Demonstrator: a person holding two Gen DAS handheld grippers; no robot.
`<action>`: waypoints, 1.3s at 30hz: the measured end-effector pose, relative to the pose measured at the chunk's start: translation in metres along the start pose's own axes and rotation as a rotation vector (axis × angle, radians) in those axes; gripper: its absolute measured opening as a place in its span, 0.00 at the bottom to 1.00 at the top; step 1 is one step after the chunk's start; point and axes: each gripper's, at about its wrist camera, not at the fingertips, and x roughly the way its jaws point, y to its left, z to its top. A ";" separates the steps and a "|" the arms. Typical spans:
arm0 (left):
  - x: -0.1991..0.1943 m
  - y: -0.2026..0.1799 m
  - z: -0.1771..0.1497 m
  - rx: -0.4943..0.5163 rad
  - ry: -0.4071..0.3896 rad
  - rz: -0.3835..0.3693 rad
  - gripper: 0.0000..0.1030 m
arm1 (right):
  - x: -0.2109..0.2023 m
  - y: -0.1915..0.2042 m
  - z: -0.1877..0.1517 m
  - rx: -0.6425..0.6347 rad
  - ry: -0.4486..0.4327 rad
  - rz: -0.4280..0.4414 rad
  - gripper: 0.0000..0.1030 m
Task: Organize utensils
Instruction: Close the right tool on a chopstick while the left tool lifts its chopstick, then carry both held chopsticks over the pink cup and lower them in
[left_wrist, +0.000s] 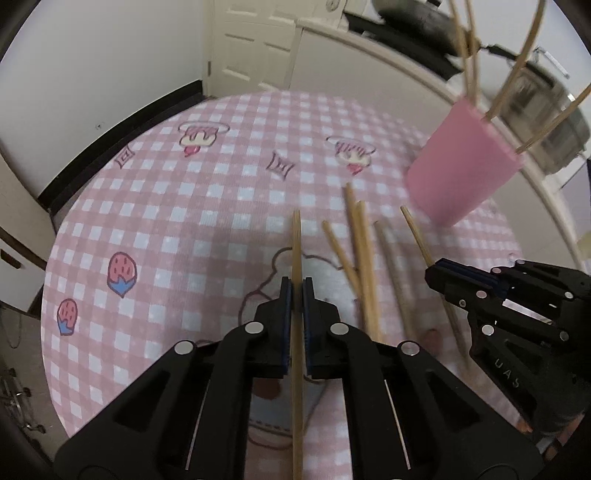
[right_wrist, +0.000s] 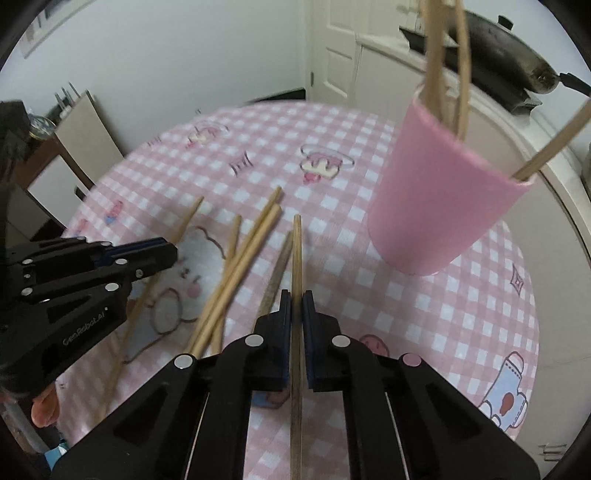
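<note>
1. Bamboo chopstick (left_wrist: 296, 251) sits clamped between the left tongs (left_wrist: 296, 291), pads pressed on both sides, its tip sticking out ahead over the cloth.
2. Second chopstick (right_wrist: 297, 251), darker toward the lower end, is pinched the same way in the right tongs (right_wrist: 296, 299); jaws narrow, closed on it.
3. Loose chopsticks (left_wrist: 364, 266) lie scattered on the worktop between the two tongs, a few crossing each other; in the right wrist view the same pile (right_wrist: 236, 269) runs diagonally.
4. Pink cup (right_wrist: 439, 192) stands on the worktop, beyond and right of the pile, near the far right edge, with several chopsticks (right_wrist: 436, 51) already leaning inside it; same cup (left_wrist: 461, 166) shows blurred in the left wrist view.
5. Pink-and-white checked tablecloth (left_wrist: 192, 206) with cartoon prints covers the round worktop.
6. Dark pan (right_wrist: 506, 55) sits on the counter behind the worktop; white door (left_wrist: 255, 40) beyond that.
</note>
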 end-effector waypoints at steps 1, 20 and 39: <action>-0.009 -0.001 0.000 0.000 -0.016 -0.011 0.06 | -0.009 -0.001 -0.001 0.001 -0.018 0.010 0.05; -0.193 -0.081 0.001 0.073 -0.475 -0.168 0.06 | -0.192 -0.046 -0.013 0.032 -0.462 0.046 0.05; -0.195 -0.151 0.066 0.000 -0.828 -0.148 0.06 | -0.237 -0.117 0.020 0.155 -0.815 -0.113 0.05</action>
